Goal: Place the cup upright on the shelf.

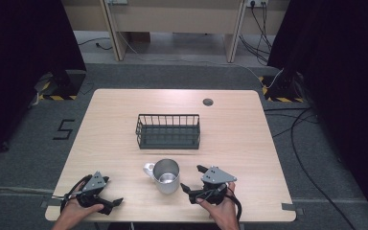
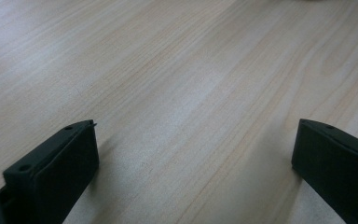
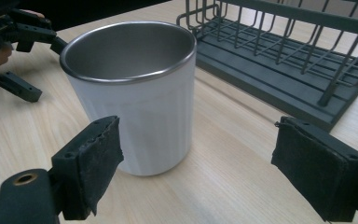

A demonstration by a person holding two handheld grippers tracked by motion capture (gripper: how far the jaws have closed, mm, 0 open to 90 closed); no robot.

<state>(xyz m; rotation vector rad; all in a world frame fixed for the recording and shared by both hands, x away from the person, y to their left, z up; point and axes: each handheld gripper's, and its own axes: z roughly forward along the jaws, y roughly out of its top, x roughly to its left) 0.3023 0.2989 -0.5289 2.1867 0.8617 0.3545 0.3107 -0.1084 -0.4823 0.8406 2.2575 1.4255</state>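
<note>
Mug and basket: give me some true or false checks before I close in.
1. The mug stands upright on the table. True.
2. The mug sits inside the basket. False: it stands on the table, on the person's side of the basket.
3. The right gripper is shut on the mug. False: its jaws are wide open, apart from the mug.
4. The left gripper is open over bare wood. True.
5. The basket is empty. True.

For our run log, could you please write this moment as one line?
left gripper: open, over bare table | right gripper: open, facing mug, not touching | mug: upright, in front of wire basket
</note>
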